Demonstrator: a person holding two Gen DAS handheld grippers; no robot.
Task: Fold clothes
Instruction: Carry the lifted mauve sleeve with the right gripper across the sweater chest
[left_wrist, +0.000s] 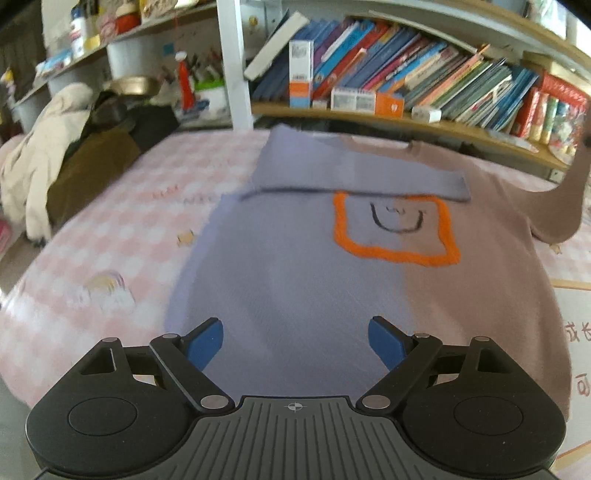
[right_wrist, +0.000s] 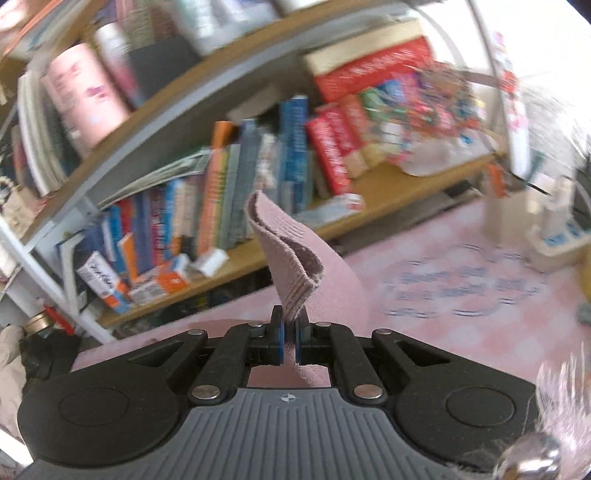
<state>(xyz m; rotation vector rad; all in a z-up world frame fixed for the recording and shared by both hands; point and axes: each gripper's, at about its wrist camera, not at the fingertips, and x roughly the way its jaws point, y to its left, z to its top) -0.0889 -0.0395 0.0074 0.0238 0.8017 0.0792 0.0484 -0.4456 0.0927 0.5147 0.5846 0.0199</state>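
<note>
Sleeve cuff (right_wrist: 291, 266) sits pinched in my right gripper (right_wrist: 290, 341) at frame centre; sweater (left_wrist: 332, 280) lies flat mid-frame under my wide, empty left gripper (left_wrist: 295, 341); I'd carry the sleeve across taut.

A two-tone sweater (left_wrist: 295, 288), lilac on one half and dusty pink on the other, lies flat on a pink checked bedspread (left_wrist: 110, 236), front up, an orange square with a drawn smile on its chest. Its lilac sleeve (left_wrist: 354, 173) is folded across the upper chest. The pink sleeve (right_wrist: 295, 258) is lifted off the bed, its ribbed cuff standing upright.
</note>
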